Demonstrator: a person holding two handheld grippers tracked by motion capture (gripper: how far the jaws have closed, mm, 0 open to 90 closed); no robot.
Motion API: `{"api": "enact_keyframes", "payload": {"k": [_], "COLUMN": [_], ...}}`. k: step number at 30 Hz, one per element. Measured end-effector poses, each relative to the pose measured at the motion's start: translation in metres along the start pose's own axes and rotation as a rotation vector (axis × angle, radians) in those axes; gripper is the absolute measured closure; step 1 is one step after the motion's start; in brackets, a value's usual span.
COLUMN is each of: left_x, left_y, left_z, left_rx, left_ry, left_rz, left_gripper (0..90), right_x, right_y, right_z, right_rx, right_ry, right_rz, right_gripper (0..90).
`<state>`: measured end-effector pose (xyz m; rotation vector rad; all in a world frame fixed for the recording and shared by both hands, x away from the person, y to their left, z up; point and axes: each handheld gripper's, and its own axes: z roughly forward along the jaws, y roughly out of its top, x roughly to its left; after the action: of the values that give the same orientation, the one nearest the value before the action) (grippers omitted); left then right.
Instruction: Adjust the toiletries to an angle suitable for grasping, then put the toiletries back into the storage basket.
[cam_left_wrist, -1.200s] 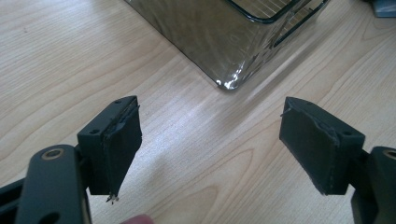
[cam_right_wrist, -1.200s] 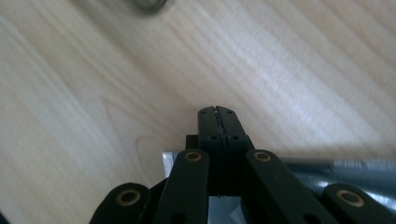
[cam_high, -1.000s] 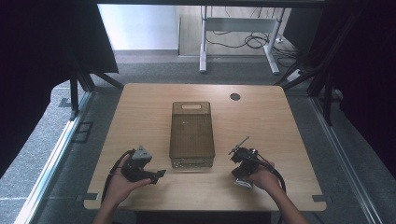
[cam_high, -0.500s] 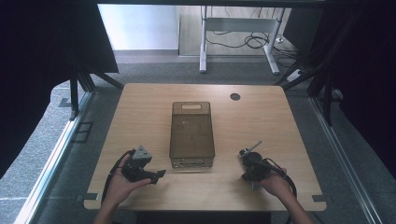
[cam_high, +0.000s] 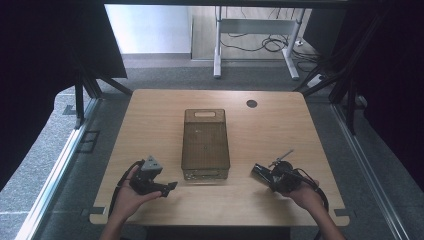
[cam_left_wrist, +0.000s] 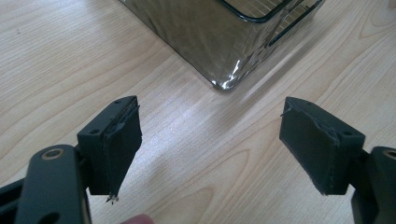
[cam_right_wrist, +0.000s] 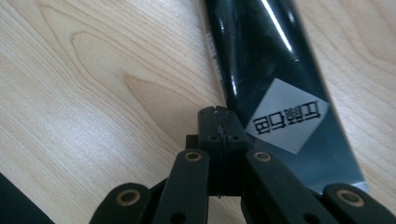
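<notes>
A smoky see-through bin (cam_high: 205, 140) stands lengthwise in the middle of the wooden table (cam_high: 150, 115). My left gripper (cam_high: 167, 189) rests low at the front left, held in a hand. Its jaws stand wide open with nothing between them, and the bin's near corner (cam_left_wrist: 219, 37) lies just ahead of the left gripper (cam_left_wrist: 210, 121). My right gripper (cam_high: 257, 171) is held at the front right, pointing left toward the bin. In its own view the right gripper (cam_right_wrist: 218, 112) is shut, pads pressed together. A glossy black strip (cam_right_wrist: 261, 60) with a white diamond label lies on the table right beside the tips.
A round black cable hole (cam_high: 251, 103) sits in the table's far right part. Beyond the far edge are a white desk frame (cam_high: 217, 45) and floor cables (cam_high: 272, 44). Dark curtains hang on both sides.
My right hand has carried its shut gripper to the right, away from the bin's front end. The left gripper and the bin have stayed put.
</notes>
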<state>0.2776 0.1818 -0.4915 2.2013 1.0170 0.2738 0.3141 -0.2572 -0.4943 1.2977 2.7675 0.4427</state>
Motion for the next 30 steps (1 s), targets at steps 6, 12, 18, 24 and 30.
{"api": "enact_keyframes", "payload": {"k": [6, 12, 18, 24, 30], "left_x": [0.001, 0.001, 0.001, 0.001, 0.001], "left_y": [0.000, 0.000, 0.000, 0.000, 0.000], "left_z": [0.000, -0.003, -0.003, -0.002, -0.002], "left_rx": [-0.001, -0.010, -0.006, -0.008, -0.008], "left_ry": [0.004, 0.004, 0.007, 0.005, 0.003], "left_rz": [-0.002, -0.004, -0.005, -0.004, -0.002], "left_gripper": [21.3, 21.3, 21.3, 21.3, 21.3], "right_x": [0.000, 0.001, -0.002, -0.004, -0.003], "right_y": [0.002, 0.010, 0.017, 0.025, 0.034], "right_z": [-0.012, -0.025, -0.033, -0.033, -0.027], "right_rx": [-0.040, -0.087, -0.136, -0.123, -0.086], "right_ry": [0.026, 0.012, -0.025, -0.054, -0.066], "right_rz": [-0.024, -0.071, -0.083, -0.122, -0.160], "right_gripper": [81.6, 62.5, 42.8, 37.4, 34.9]}}
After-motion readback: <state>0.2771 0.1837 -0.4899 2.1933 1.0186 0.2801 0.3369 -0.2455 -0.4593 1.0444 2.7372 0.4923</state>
